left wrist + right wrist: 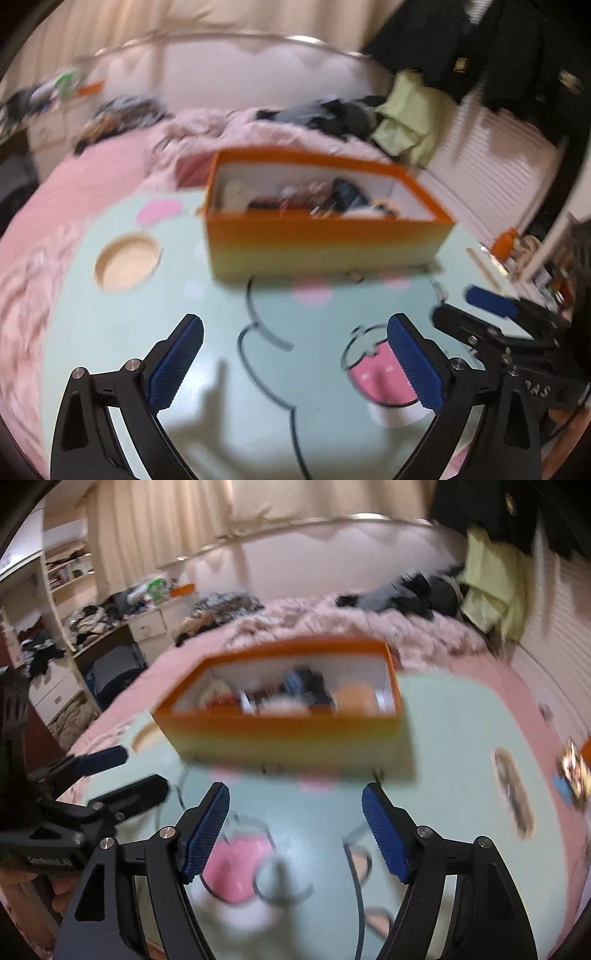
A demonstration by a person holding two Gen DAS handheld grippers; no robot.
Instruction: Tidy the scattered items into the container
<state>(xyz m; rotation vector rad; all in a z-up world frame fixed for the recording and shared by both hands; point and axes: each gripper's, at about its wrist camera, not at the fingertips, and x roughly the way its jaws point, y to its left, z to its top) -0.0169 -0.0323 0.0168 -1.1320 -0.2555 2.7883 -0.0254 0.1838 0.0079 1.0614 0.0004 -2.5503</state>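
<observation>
Both grippers, left point(295, 332) and right point(295, 801), gaped wide with nothing between their pads, above the pale green table point(110, 325). Ahead sat the orange box point(317, 240); motion blur smeared its jumbled contents beyond recognition.

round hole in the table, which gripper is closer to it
Left. The left gripper hovers open over the table, just right of the round hole. The right gripper is further right, beyond the left one.

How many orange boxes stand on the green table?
1. The orange box stands at the far side of the green table, with mixed items inside. Blur may hide others.
</observation>
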